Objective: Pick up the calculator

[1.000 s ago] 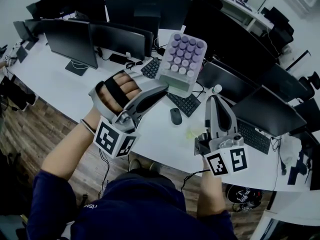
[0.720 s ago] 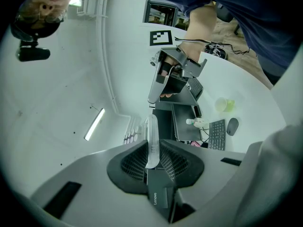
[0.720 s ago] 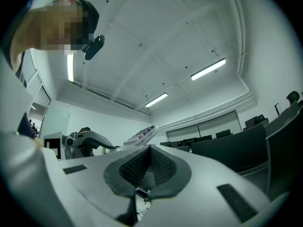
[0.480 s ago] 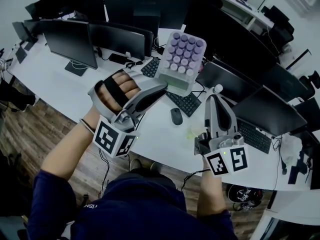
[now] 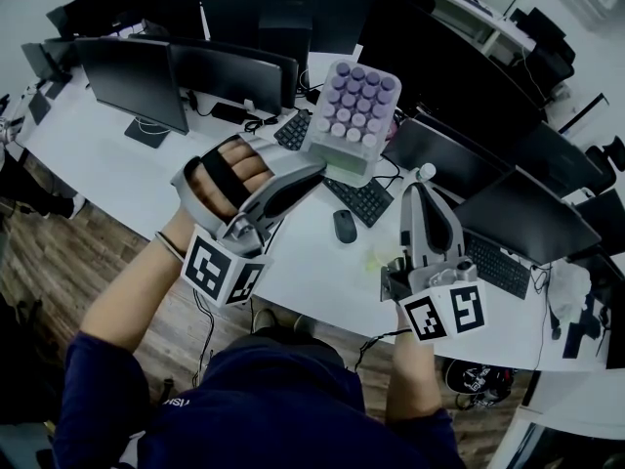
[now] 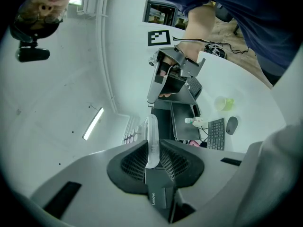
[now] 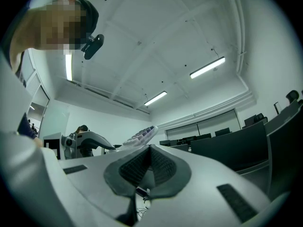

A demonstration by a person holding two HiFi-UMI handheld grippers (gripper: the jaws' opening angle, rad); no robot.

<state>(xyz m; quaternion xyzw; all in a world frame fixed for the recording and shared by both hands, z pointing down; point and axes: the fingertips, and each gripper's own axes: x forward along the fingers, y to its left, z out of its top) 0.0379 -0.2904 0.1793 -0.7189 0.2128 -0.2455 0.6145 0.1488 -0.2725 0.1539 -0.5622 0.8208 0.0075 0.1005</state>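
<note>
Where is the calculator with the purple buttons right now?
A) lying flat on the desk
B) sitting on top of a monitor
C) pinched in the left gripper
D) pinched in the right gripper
C: the left gripper pinches the calculator by its edge, up over the desk, while the right gripper has nothing between its closed jaws.

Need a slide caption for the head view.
Left tool holds the calculator above the desk; right tool shut, empty.
</note>
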